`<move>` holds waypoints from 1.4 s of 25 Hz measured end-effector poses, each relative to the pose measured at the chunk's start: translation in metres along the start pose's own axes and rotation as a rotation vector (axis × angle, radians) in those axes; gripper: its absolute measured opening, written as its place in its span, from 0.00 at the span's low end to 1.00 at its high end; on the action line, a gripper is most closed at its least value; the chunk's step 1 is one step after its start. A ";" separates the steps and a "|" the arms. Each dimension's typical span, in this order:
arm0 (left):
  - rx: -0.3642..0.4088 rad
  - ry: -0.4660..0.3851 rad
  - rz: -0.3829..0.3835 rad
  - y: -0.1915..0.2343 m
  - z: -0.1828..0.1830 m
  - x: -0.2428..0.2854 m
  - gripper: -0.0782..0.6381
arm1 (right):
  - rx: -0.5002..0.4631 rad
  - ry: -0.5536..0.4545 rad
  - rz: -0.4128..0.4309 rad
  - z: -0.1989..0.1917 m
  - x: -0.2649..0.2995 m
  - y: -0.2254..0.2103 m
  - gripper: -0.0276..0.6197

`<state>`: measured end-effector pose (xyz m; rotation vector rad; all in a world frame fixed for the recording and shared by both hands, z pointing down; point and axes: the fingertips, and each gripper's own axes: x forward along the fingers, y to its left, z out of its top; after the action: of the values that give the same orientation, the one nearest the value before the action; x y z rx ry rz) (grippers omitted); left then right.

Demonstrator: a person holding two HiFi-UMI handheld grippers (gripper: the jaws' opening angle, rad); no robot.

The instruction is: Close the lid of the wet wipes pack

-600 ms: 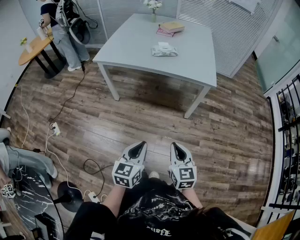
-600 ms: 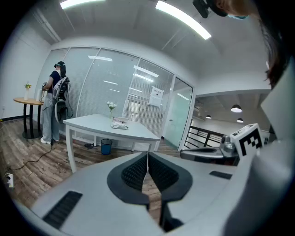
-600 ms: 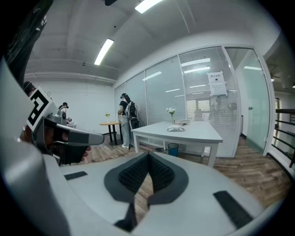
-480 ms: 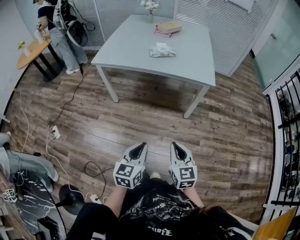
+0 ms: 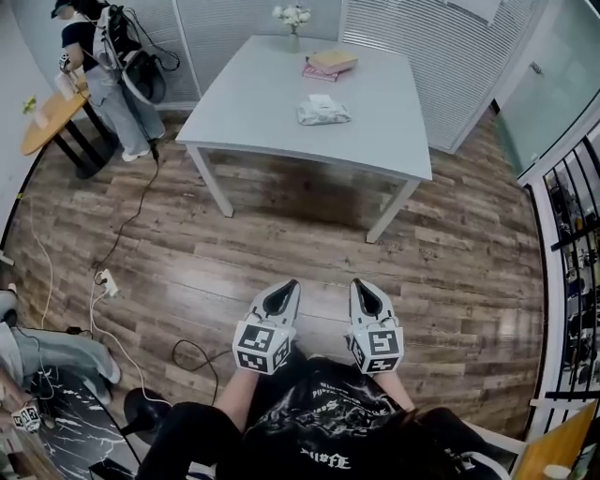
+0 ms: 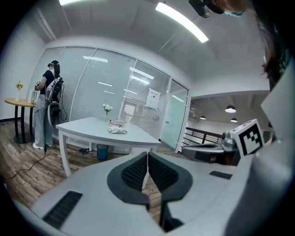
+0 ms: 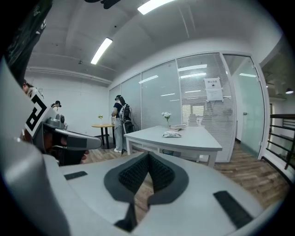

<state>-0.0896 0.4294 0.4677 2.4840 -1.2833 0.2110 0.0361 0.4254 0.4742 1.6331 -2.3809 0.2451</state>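
Observation:
The wet wipes pack point(image 5: 322, 112) lies on a pale grey table point(image 5: 272, 112) far ahead of me, its white lid flap standing up. It also shows small in the left gripper view point(image 6: 117, 131) and the right gripper view point(image 7: 172, 134). My left gripper point(image 5: 289, 285) and right gripper point(image 5: 359, 284) are held side by side close to my body, over the wooden floor, well short of the table. Both are shut with nothing between the jaws point(image 6: 147, 154) point(image 7: 148, 155).
Books point(image 5: 328, 62) and a small vase of white flowers point(image 5: 292, 21) sit at the table's far end. A person point(image 5: 98, 66) stands by a round wooden table point(image 5: 52, 117) at the left. Cables and a power strip point(image 5: 107, 281) lie on the floor; a railing point(image 5: 572, 244) runs along the right.
The view has shifted a little toward the table and to the right. Both grippers stay shut, side by side in front of my body.

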 end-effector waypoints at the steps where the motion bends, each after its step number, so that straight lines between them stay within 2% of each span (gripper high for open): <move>1: -0.002 -0.002 -0.001 0.007 0.002 0.002 0.12 | 0.000 -0.002 -0.007 0.002 0.005 0.000 0.04; 9: 0.014 -0.019 -0.029 0.056 0.025 0.022 0.12 | 0.004 -0.032 -0.056 0.024 0.050 0.010 0.04; 14: 0.030 -0.005 -0.039 0.078 0.029 0.025 0.12 | 0.024 -0.012 -0.059 0.018 0.064 0.024 0.04; 19: 0.032 0.025 -0.047 0.082 0.019 0.028 0.12 | 0.050 0.014 -0.064 0.005 0.071 0.028 0.04; 27: 0.028 0.066 -0.013 0.081 0.013 0.054 0.12 | 0.119 0.027 -0.041 -0.007 0.094 0.003 0.04; 35: 0.005 0.040 0.053 0.088 0.040 0.110 0.12 | 0.086 0.001 0.052 0.020 0.146 -0.045 0.04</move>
<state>-0.0979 0.2840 0.4811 2.4397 -1.3342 0.2764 0.0257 0.2738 0.4974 1.6076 -2.4463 0.3630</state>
